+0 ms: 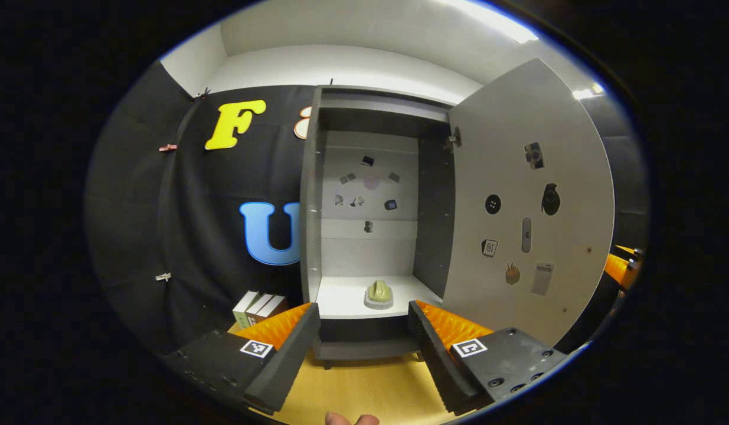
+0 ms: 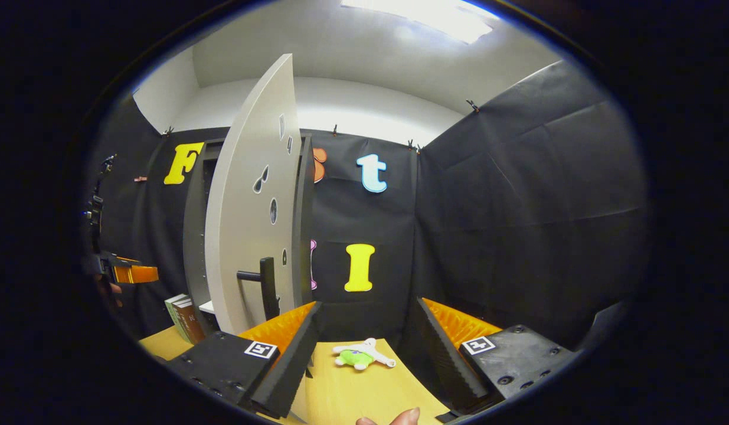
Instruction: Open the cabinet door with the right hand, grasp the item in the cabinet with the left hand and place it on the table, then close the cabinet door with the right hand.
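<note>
I see my left gripper (image 1: 359,330) with jaws spread, the green item (image 1: 379,294) on the cabinet shelf (image 1: 340,301) centred just above them, untouched; right gripper (image 2: 369,342) jaws also spread.

1. The small green item (image 1: 379,293) on the cabinet's lower shelf (image 1: 346,298) sits too far back and too small to tell what it is.
2. The stickers on the cabinet's back panel (image 1: 369,189) are mere specks, their pictures unreadable.
3. In the right gripper view the open door (image 2: 252,195) covers nearly all of the cabinet's inside.
4. The books (image 2: 184,319) are half cut off there by the door and the right gripper's finger.
5. The left gripper (image 2: 125,273) is at the dim left edge of the right gripper view, its fingers impossible to judge from there.
6. A fingertip (image 1: 351,419) pokes in at the bottom edge, the rest of the hand cut off.
</note>
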The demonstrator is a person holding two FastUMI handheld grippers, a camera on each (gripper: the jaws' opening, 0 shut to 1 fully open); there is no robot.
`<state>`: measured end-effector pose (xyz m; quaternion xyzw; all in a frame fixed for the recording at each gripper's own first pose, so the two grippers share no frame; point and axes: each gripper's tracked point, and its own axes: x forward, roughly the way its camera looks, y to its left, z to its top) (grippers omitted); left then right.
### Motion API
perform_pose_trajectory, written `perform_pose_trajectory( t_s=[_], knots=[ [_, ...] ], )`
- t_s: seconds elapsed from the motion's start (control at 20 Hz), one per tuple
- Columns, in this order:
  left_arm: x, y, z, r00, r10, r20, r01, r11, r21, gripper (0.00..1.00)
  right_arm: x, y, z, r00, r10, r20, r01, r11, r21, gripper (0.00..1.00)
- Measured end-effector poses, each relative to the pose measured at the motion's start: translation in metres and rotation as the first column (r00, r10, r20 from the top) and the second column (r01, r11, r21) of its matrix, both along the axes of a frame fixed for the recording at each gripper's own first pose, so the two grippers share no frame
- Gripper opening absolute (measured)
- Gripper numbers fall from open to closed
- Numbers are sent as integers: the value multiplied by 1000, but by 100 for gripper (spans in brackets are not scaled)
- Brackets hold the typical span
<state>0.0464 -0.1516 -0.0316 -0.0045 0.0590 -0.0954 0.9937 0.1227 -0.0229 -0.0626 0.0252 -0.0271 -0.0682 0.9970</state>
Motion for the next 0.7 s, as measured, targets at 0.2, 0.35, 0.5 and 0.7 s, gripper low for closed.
perform_pose_trajectory(
  t_s=[0.2, 0.35, 0.5, 0.7],
  knots=[
    [39, -30, -13, 997, -61, -43, 61, 998, -13, 93, -3, -29, -17, 997, -40, -60, 38, 999, -35, 94],
    [74, -43, -20, 994, -80, -76, 78, 996, -31, 93, 1, -43, -26, 996, -40, -81, 35, 998, -57, 98],
    [110, -54, -30, 988, -97, -120, 95, 995, -30, 92, 6, -60, -23, 995, -52, -86, 47, 997, -61, 98],
    [161, -59, -53, 979, -90, -183, 87, 996, -25, 89, 14, -72, -29, 993, -63, -101, 57, 997, -59, 98]
  ],
)
